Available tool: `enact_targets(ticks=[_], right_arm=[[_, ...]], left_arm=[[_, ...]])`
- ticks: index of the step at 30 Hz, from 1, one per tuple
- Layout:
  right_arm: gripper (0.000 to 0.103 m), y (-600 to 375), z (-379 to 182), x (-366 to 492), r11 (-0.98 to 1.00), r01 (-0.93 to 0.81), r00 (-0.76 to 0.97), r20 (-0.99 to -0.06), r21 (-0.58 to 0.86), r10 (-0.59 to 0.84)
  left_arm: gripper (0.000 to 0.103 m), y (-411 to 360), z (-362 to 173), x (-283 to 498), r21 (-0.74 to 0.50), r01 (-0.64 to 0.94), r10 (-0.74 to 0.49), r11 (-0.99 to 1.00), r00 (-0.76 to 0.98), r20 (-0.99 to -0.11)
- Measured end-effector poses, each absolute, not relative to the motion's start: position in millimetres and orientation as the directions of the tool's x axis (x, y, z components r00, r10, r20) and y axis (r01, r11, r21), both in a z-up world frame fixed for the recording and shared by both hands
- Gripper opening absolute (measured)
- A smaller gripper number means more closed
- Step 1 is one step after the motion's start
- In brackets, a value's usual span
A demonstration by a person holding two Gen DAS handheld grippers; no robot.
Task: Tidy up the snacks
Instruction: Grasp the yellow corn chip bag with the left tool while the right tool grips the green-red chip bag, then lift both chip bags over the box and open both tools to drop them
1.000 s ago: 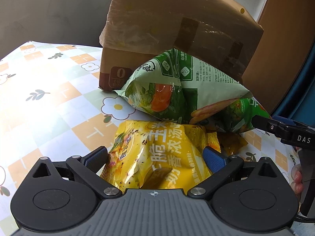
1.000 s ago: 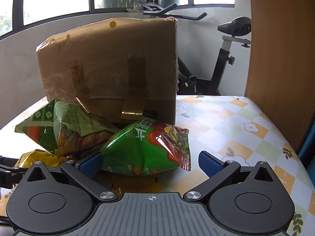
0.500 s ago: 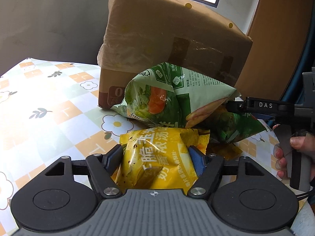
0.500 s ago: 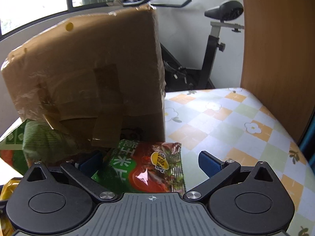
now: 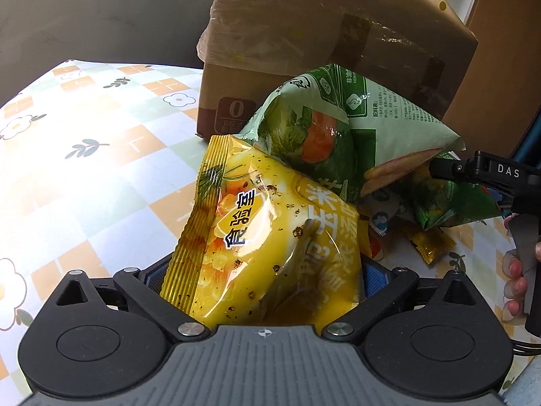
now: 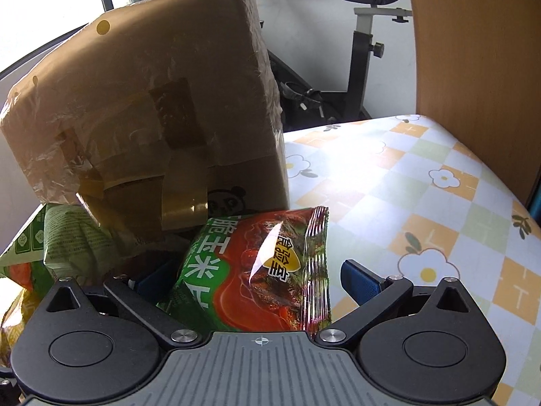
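A yellow snack bag [image 5: 270, 237] lies tilted between the fingers of my left gripper [image 5: 262, 277], its upper corner raised off the table. The jaws are opening and stand wide, and I see no squeeze on the bag. Behind it a pale green bag [image 5: 355, 128] leans on a taped cardboard box [image 5: 338, 50]. My right gripper [image 6: 250, 280] is open around a green and red snack bag [image 6: 257, 270]; its right pad [image 6: 358, 284] stands apart from the bag and its left pad is partly hidden. A finger of the right gripper [image 5: 473, 172] shows in the left wrist view.
The flowered tablecloth [image 6: 422, 186] runs on to the right of the box [image 6: 152, 118]. A small yellow packet [image 5: 429, 243] lies beside the bags. A hand [image 5: 517, 270] grips the right handle. A wooden panel [image 6: 473, 67] and an exercise bike [image 6: 365, 34] stand beyond the table.
The left jaws closed in on the yellow bag, then widened again; the bag now tilts up nearer the camera. The right gripper slid forward and rolled, so the green and red bag sits deeper between its fingers.
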State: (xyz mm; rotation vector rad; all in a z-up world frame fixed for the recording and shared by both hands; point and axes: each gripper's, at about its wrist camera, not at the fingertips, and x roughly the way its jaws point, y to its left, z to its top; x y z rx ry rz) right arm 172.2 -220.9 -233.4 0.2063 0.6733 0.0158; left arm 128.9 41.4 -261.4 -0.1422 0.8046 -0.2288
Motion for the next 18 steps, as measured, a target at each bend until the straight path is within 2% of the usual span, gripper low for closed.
enact_targets(ticks=[2, 4, 7, 12, 18], right_arm=[[0.099, -219, -236, 173, 0.979, 0.029, 0.774, -0.624, 0.203, 0.107], [0.093, -216, -237, 172, 0.978, 0.006, 0.77, -0.625, 0.207, 0.128], [0.087, -212, -238, 168, 0.978, -0.017, 0.772, -0.619, 0.207, 0.144], [0.078, -212, -236, 160, 0.974, -0.035, 0.771, -0.614, 0.222, 0.168], [0.076, -214, -231, 144, 0.972, -0.059, 0.774, -0.605, 0.226, 0.188]], left_arm=[[0.101, 42, -262, 129, -0.214, 0.155, -0.262, 0.964, 0.673, -0.692], [0.083, 42, -260, 125, -0.239, 0.179, -0.296, 0.954, 0.676, -0.675], [0.074, 39, -258, 123, -0.233, 0.199, -0.305, 0.952, 0.689, -0.657], [0.071, 44, -256, 118, -0.231, 0.171, -0.283, 0.958, 0.704, -0.652], [0.071, 54, -248, 111, -0.218, 0.148, -0.255, 0.965, 0.731, -0.633]])
